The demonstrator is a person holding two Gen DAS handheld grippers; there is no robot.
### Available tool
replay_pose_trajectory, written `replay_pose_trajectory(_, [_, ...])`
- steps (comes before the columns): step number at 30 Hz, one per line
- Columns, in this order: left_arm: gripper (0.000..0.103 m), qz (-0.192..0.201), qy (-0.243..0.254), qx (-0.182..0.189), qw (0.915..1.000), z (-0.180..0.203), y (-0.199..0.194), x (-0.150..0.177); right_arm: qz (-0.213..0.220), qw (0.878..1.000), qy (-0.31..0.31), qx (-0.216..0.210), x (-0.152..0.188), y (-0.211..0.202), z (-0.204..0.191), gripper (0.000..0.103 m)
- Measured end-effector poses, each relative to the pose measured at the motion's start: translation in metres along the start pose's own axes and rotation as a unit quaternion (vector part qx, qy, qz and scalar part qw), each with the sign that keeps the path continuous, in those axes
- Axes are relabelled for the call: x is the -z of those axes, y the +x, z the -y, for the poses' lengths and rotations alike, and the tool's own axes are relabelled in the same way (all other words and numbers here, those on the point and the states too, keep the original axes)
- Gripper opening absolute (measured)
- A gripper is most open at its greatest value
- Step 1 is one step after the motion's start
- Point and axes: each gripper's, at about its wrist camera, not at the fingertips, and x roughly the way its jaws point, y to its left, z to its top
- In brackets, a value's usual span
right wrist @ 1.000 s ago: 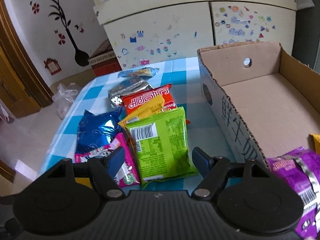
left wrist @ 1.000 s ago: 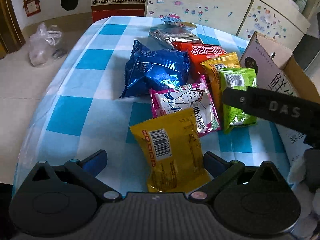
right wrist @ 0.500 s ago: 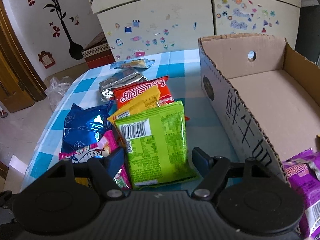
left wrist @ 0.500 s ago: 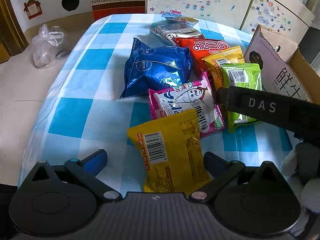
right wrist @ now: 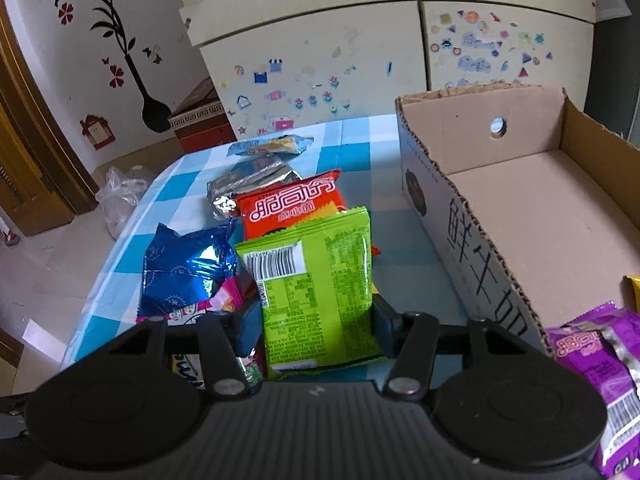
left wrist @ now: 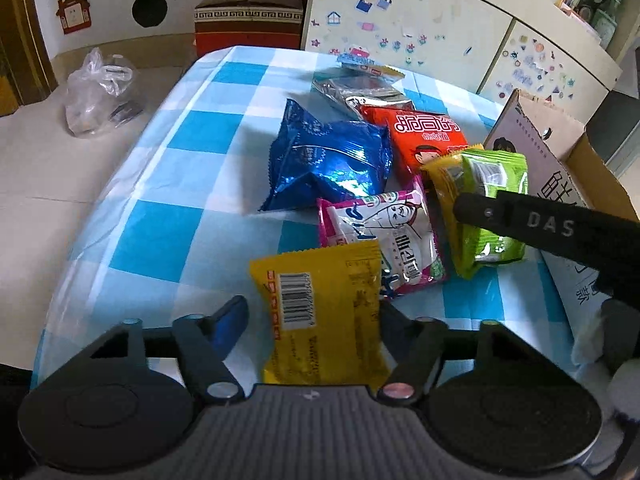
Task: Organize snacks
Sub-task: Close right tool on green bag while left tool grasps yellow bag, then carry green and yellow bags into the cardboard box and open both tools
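Observation:
A yellow snack packet (left wrist: 320,312) lies on the checked tablecloth between the closing jaws of my left gripper (left wrist: 314,312). The right pad touches its edge; a sliver of cloth still shows at the left pad. My right gripper (right wrist: 316,316) is closing on a green packet (right wrist: 316,288), both pads against its sides, the packet tipped up off the pile. One black finger (left wrist: 540,224) of that gripper crosses the same green packet (left wrist: 492,184) in the left wrist view. Blue (left wrist: 328,160), pink-and-white (left wrist: 380,232), red (left wrist: 428,136) and silver (left wrist: 360,92) packets lie beyond.
An open cardboard box (right wrist: 520,200) stands right of the pile, with a purple packet (right wrist: 592,364) at its near end. The table's left edge (left wrist: 120,184) drops to the floor, where a plastic bag (left wrist: 100,92) sits. A stickered cabinet (right wrist: 320,60) stands behind the table.
Both grippers' jaws have narrowed. The left pair has drawn in around the yellow packet. The right pair has clamped the green packet, which now stands more upright.

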Motion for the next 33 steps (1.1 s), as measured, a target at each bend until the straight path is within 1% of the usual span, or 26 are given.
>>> replay_pose_trajectory(4, [0.063,0.002,-0.004,0.011,0.9999,-0.005,-0.003,0.000,0.001,1.000,0.013,-0.013,0.001,-0.008,0.001,0.056])
replay_pose_trajectory(9, [0.062,0.000,-0.023,0.025,0.9994,-0.013,-0.009,0.003,0.004,1.000,0.017,-0.026,0.004,-0.023,-0.001,0.056])
replay_pose_trajectory(12, [0.062,0.004,-0.035,0.036,0.9987,-0.019,-0.017,0.006,0.006,0.999,0.031,-0.036,0.006,-0.031,0.002,0.056])
replay_pose_trajectory(16, [0.062,0.011,-0.045,0.033,0.9984,-0.025,-0.026,0.010,0.008,0.998,0.044,-0.046,0.008,-0.042,0.004,0.056])
replay_pose_trajectory(22, [0.062,0.015,-0.056,0.032,0.9978,-0.028,-0.036,0.015,0.010,0.998,0.040,-0.051,0.013,-0.054,0.001,0.056])
replay_pose_trajectory(33, [0.062,0.031,-0.054,0.037,0.9974,-0.021,-0.055,0.017,0.016,0.997,0.038,-0.060,0.019,-0.074,-0.002,0.056])
